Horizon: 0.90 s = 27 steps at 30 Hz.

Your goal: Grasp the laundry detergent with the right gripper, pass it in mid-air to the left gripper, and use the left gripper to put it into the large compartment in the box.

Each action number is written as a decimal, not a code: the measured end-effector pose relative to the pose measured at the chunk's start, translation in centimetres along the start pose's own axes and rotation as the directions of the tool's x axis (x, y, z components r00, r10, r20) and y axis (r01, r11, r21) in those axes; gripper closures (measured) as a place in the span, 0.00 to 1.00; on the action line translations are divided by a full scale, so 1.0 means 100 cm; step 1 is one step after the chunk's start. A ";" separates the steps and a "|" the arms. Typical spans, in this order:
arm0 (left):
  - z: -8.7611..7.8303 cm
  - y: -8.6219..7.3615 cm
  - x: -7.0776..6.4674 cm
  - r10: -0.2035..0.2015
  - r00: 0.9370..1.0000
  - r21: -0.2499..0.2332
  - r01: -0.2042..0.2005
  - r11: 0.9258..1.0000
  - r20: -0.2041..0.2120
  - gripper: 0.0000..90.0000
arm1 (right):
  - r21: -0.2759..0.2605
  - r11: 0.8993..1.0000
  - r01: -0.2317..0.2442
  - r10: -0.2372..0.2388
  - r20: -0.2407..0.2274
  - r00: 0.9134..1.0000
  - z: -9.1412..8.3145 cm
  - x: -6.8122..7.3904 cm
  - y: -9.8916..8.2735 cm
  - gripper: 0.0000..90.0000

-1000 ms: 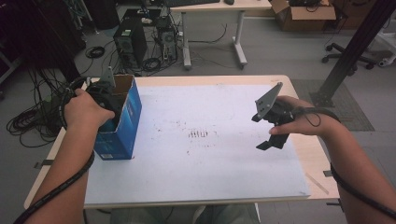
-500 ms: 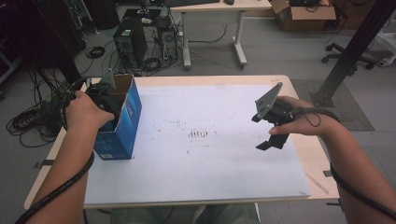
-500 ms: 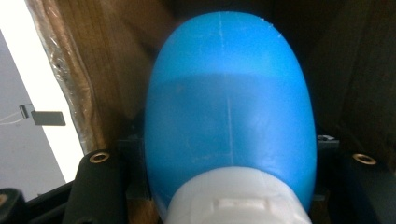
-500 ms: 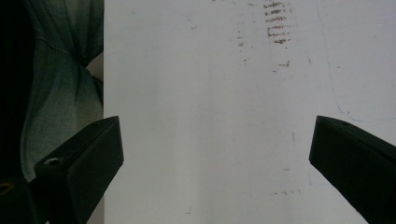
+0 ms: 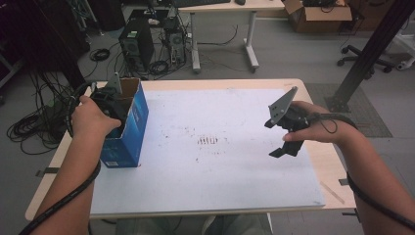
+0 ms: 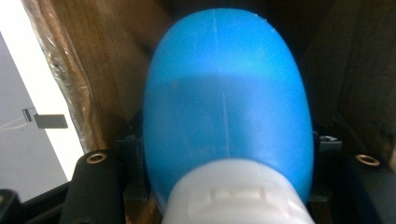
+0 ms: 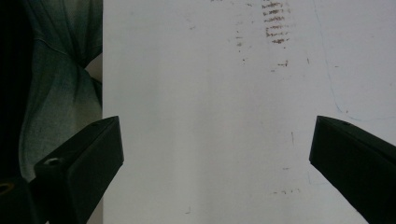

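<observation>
Inside box (image 5: 128,128): left tool (image 6: 224,154) around blue bottle (image 6: 226,107).

The high view looks forward and down from above the person's side, taking in the whole worktop (image 5: 210,186) from well off. The left gripper view sits very close inside the cardboard box (image 5: 128,125), facing a blue bottle (image 6: 226,107) that stands between its own jaws. The right gripper view faces down on the white worktop sheet (image 7: 210,116) from near, its jaws wide at either side. That view and the high view share the brown smudges (image 7: 275,23) ahead of the jaws.
</observation>
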<state>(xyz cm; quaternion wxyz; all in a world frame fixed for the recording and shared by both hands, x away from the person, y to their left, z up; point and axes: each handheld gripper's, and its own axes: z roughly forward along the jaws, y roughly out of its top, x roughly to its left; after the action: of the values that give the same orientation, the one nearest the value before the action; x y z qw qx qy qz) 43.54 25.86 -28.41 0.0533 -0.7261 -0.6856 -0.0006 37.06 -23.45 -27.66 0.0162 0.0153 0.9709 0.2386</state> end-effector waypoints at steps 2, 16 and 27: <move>-0.002 -0.001 0.001 0.000 1.000 -0.014 0.001 1.000 0.012 0.38 | -0.002 1.000 -0.001 0.001 0.000 1.000 0.000 0.000 0.000 0.03; -0.008 -0.003 0.002 -0.012 0.999 -0.031 0.013 0.999 0.032 0.35 | -0.007 1.000 -0.003 0.003 0.000 1.000 -0.001 0.001 0.000 0.03; -0.013 -0.006 -0.001 -0.020 1.000 -0.026 0.020 0.999 0.016 0.32 | -0.013 1.000 -0.005 0.005 0.002 1.000 -0.001 0.001 -0.003 0.03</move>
<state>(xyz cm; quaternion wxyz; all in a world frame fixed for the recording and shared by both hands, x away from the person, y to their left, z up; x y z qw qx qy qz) 43.03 25.68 -27.13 0.0385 -0.7198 -0.6931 -0.0043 36.91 -23.73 -27.66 0.0168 0.0180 0.9693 0.2447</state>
